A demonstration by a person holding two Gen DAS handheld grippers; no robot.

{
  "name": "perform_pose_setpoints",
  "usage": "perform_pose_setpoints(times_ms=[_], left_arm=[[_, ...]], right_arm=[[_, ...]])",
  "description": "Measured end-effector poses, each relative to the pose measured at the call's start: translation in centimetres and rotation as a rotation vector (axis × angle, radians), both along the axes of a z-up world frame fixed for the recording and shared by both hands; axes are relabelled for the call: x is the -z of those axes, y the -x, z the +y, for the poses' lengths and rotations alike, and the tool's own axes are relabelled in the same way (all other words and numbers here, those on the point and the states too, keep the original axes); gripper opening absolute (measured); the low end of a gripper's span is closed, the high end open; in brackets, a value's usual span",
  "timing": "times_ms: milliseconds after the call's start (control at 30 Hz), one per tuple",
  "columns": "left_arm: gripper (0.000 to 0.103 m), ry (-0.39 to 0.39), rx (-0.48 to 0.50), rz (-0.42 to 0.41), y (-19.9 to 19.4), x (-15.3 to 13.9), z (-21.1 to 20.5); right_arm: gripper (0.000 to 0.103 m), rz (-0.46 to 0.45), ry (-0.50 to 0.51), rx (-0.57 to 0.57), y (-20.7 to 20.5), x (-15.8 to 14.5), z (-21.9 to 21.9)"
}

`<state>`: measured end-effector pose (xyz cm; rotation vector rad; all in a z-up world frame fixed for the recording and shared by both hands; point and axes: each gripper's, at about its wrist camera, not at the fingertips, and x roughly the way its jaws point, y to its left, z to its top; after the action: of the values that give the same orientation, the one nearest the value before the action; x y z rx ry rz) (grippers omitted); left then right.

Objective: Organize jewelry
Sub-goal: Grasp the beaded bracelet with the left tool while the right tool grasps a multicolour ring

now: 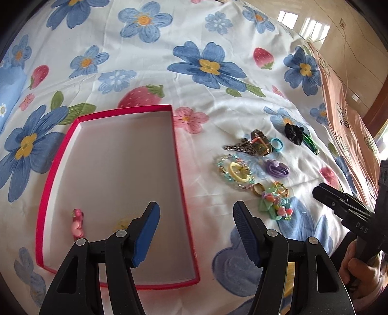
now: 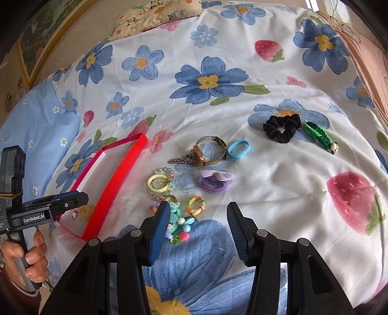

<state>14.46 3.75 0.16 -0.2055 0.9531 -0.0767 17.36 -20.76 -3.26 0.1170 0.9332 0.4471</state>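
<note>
A shallow red box (image 1: 179, 169) with a white floor lies on the flowered bedsheet; it also shows in the right wrist view (image 2: 114, 184). A pink hair clip (image 1: 77, 223) lies inside it near the front left. My left gripper (image 1: 196, 232) is open and empty above the box's right front edge. Right of the box lies a cluster of jewelry: a watch (image 2: 211, 150), a beaded bracelet with a yellow ring (image 2: 160, 183), a purple tie (image 2: 213, 181), a blue ring (image 2: 238, 148), a black scrunchie (image 2: 281, 128), a green clip (image 2: 320, 137). My right gripper (image 2: 197, 225) is open and empty, just over colourful clips (image 2: 181, 223).
A panda-print pillow (image 2: 157, 14) lies at the bed's far edge. A pale blue pillow (image 2: 31, 135) lies left of the box. A pink blanket (image 1: 344, 101) hangs along the bed's right side. The other gripper's body (image 1: 349, 210) shows at the right of the left wrist view.
</note>
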Motion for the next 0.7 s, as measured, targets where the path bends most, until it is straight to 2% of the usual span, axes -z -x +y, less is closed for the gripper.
perform_pose_setpoints(times_ms=[133, 200, 300, 633, 667, 700], left_arm=[[0.062, 0.007, 0.039, 0.004, -0.8, 0.3, -1.3], [0.062, 0.009, 0.060, 0.010, -1.2, 0.5, -2.1], [0.062, 0.006, 0.081, 0.021, -2.0, 1.0, -2.8], [0.062, 0.017, 0.154, 0.054, -3.5, 2.7, -5.4], [0.062, 0.016, 0.158, 0.056, -3.6, 2.8, -5.5], [0.062, 0.014, 0.167, 0.059, -3.8, 3.0, -5.9]], right_arm=[[0.047, 0.019, -0.004, -0.007, -0.4, 0.6, -0.2], [0.038, 0.030, 0.001, -0.017, -0.7, 1.0, -0.1], [0.031, 0.055, -0.007, -0.035, -1.3, 1.6, 0.2], [0.028, 0.119, 0.043, -0.103, -3.9, 4.1, 2.4], [0.020, 0.130, 0.044, -0.106, -4.2, 4.5, 2.6], [0.005, 0.137, 0.045, -0.106, -4.3, 4.8, 2.5]])
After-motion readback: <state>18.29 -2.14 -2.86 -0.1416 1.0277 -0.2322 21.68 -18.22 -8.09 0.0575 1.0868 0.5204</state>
